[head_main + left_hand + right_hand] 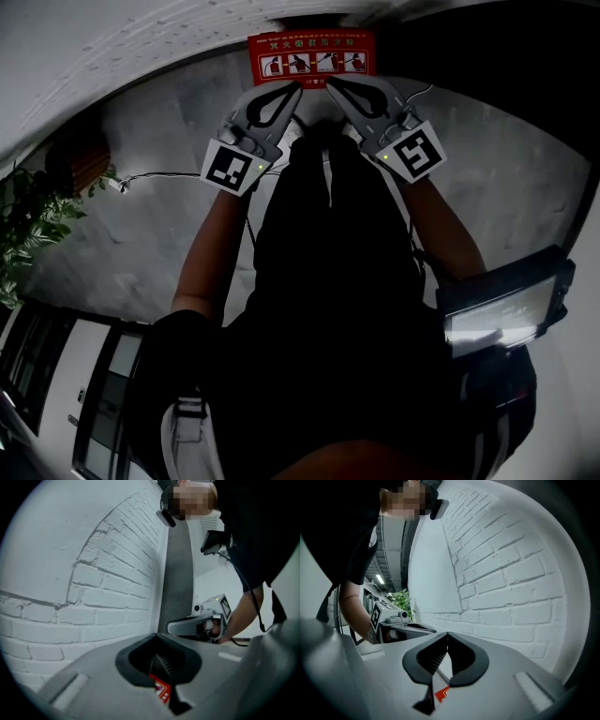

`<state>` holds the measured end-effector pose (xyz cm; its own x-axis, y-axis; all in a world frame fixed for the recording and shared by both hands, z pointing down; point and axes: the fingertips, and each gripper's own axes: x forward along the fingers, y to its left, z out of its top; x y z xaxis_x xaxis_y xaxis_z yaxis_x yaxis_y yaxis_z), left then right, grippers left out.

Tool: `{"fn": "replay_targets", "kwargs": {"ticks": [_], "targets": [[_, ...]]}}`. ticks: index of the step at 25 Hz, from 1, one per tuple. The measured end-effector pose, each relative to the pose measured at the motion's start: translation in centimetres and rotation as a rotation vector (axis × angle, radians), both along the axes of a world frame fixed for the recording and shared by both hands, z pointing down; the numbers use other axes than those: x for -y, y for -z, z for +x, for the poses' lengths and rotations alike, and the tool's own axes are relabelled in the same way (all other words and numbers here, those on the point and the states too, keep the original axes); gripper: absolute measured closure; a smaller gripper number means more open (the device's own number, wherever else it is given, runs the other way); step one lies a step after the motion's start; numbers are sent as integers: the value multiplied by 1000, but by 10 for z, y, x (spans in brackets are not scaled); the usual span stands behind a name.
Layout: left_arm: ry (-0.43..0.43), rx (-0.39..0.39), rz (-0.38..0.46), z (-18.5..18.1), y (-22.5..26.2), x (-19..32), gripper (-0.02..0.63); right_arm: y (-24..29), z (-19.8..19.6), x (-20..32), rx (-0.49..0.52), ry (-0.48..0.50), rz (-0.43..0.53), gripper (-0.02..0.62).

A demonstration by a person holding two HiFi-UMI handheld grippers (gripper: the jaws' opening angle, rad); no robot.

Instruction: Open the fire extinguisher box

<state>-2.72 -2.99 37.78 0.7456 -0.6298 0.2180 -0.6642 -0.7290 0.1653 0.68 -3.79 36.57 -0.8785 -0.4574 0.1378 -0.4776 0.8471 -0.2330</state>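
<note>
The red fire extinguisher box [311, 54] stands against the wall at the top of the head view, showing a label with white pictograms. My left gripper [294, 88] and right gripper [331, 83] hang side by side just in front of it, tips pointing toward the box and not touching it. Both are shut with nothing between their jaws. In the left gripper view my left gripper [158, 636] has its tips together, and a red strip of the box [161, 688] shows below them. In the right gripper view my right gripper [447, 634] is shut, with a sliver of the box [443, 693] beneath.
A white brick wall [93, 573] rises behind the box. A potted plant [26, 225] stands at the left over the grey floor [141, 234], where a thin cable [159, 175] lies. A lit device [502, 314] hangs at the person's right hip.
</note>
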Motion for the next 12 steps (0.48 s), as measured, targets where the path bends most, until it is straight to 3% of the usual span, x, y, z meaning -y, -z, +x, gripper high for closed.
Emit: {"fn": "replay_targets", "kwargs": {"ticks": [9, 12], "targets": [[19, 4, -10, 5, -52, 13, 604, -49, -1, 17, -13, -73, -28, 586], [26, 31, -45, 9, -93, 12, 604, -86, -1, 18, -14, -98, -62, 586]]}}
